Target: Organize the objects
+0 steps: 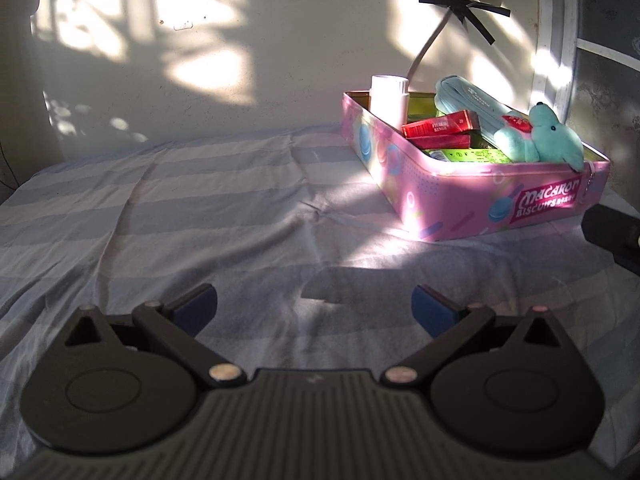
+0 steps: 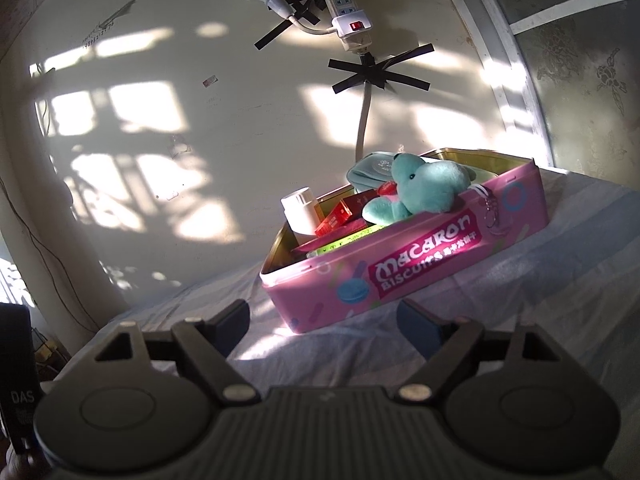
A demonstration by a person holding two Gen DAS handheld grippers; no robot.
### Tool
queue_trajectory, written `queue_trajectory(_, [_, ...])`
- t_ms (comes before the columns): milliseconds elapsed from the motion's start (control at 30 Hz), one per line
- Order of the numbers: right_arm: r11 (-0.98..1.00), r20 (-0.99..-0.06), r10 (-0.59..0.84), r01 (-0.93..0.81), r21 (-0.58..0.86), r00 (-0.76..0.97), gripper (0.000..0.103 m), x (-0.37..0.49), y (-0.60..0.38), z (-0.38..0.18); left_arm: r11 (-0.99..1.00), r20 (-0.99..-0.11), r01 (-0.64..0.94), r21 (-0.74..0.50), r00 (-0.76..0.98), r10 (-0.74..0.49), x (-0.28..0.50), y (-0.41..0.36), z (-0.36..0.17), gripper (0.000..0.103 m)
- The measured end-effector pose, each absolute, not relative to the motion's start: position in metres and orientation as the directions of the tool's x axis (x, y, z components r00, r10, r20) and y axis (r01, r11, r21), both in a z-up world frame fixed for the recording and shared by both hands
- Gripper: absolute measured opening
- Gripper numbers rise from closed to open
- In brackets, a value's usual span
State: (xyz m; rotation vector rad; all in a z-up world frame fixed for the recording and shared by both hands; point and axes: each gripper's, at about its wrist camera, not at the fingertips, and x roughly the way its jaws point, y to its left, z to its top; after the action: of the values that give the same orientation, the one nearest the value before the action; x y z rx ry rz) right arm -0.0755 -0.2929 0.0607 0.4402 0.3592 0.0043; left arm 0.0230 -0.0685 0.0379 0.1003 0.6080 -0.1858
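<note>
Both tools hang with jaws spread wide and nothing between them: the left hand-held gripper (image 1: 314,304) over striped bedsheet (image 1: 180,208), the right hand-held gripper (image 2: 323,322) just short of the pink biscuit tin (image 2: 404,264). From the left wrist view that tin (image 1: 472,200) sits at two o'clock on the bed, holding a teal plush toy (image 1: 548,138), red boxes (image 1: 440,126), a white bottle (image 1: 388,98) and a light blue pouch (image 1: 468,100).

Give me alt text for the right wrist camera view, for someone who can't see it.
A pink biscuit tin sits open on a striped bedsheet, holding a teal plush toy, a white bottle and red boxes. The right gripper is open and empty in front of it.
</note>
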Motion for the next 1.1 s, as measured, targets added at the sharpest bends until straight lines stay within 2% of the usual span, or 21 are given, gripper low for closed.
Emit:
queue_trajectory(67, [0.906, -0.348, 0.069, 0.087, 0.414, 0.935, 0.092, -0.076, -0.288, 0.058, 0.984, -0.569, 0.174, 0.039, 0.813, -0.121, 0.022, -0.064, 0.036, 0.103])
queue_trajectory(200, [0.912, -0.360, 0.047, 0.108, 0.396, 0.932, 0.098, -0.076, -0.282, 0.053, 0.988, -0.544, 0.153, 0.039, 0.832, -0.107, 0.019, -0.058, 0.036, 0.103])
queue_trajectory(233, [0.914, -0.359, 0.037, 0.114, 0.389, 0.933, 0.102, -0.076, -0.280, 0.053, 0.987, -0.546, 0.155, 0.034, 0.831, -0.111, 0.019, -0.057, 0.036, 0.103])
queue_trajectory(500, [0.922, -0.320, 0.001, 0.123, 0.368, 0.947, 0.103, -0.076, -0.276, 0.056, 0.985, -0.567, 0.165, 0.059, 0.817, -0.103, 0.020, -0.060, 0.031, 0.103])
queue_trajectory(1100, [0.904, -0.335, -0.030, 0.169, 0.393, 0.942, 0.103, -0.077, -0.282, 0.050, 0.974, -0.575, 0.196, 0.113, 0.813, -0.096, 0.012, -0.075, 0.030, 0.103])
